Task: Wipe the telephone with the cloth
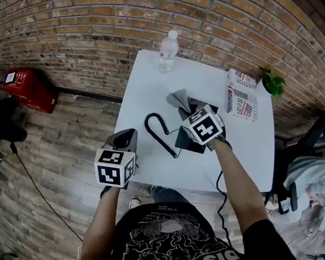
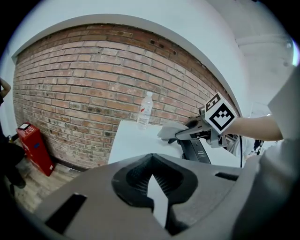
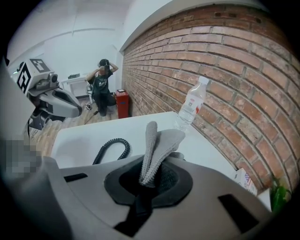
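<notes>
A black telephone (image 1: 185, 139) lies mid-table with its coiled cord (image 1: 158, 129) trailing to the left. My right gripper (image 1: 188, 107) hangs over the telephone, shut on a grey cloth (image 1: 177, 99) that sticks up beyond its tips. In the right gripper view the folded cloth (image 3: 157, 149) stands between the jaws of the right gripper (image 3: 149, 177), which hides the telephone; the cord (image 3: 112, 149) shows beyond. My left gripper (image 1: 124, 139) hovers at the table's near left edge, shut and empty. The left gripper view shows my left gripper (image 2: 152, 187), the right gripper (image 2: 187, 134), the cloth (image 2: 168, 131) and the telephone (image 2: 197, 152).
On the white table (image 1: 147, 88) a clear water bottle (image 1: 167, 52) stands at the far edge, and a printed paper (image 1: 242, 96) lies at the right beside a small plant (image 1: 272, 81). A red box (image 1: 30, 88) sits on the floor by the brick wall. A person (image 3: 102, 84) stands in the distance.
</notes>
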`<action>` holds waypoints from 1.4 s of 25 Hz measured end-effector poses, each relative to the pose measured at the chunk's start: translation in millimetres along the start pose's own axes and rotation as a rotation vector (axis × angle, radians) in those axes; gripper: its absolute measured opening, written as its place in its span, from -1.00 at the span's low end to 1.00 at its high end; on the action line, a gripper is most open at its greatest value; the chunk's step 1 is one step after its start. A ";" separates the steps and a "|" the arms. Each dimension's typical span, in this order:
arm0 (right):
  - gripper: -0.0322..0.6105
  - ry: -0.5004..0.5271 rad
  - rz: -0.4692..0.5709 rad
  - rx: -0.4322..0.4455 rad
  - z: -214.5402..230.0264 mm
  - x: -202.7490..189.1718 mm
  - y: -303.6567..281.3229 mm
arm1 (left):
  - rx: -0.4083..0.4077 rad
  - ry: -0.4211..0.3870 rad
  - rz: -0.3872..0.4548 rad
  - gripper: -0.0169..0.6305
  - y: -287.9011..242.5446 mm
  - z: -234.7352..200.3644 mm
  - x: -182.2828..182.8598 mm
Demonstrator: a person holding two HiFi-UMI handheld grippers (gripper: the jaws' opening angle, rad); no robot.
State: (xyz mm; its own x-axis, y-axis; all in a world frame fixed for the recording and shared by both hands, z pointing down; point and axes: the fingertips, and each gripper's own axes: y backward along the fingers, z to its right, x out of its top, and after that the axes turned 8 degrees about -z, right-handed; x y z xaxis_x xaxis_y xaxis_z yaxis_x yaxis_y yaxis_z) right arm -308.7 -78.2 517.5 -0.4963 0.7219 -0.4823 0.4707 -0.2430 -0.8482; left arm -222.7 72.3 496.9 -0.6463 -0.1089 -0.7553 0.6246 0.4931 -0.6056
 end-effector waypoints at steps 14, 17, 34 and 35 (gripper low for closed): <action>-0.86 -0.017 -0.035 0.048 -47.5 -24.5 4.8 | -0.008 -0.019 0.001 -0.93 23.3 4.8 -15.0; -0.86 -0.025 -0.039 0.055 -56.7 -29.9 5.8 | -0.013 -0.025 0.001 -0.93 27.8 8.1 -17.5; -0.86 -0.127 -0.029 0.101 -105.3 -60.5 8.6 | -0.044 -0.058 -0.029 -0.93 42.9 22.0 -42.1; -0.86 -0.131 -0.030 0.104 -107.4 -62.1 8.8 | -0.045 -0.059 -0.030 -0.93 43.6 22.7 -43.4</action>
State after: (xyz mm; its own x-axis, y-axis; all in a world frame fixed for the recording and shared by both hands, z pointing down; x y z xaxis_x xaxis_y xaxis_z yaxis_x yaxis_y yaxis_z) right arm -195.3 -55.6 563.5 -0.6029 0.6406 -0.4755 0.3801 -0.2933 -0.8772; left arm -157.4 78.9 497.5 -0.6365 -0.1741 -0.7514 0.5846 0.5266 -0.6172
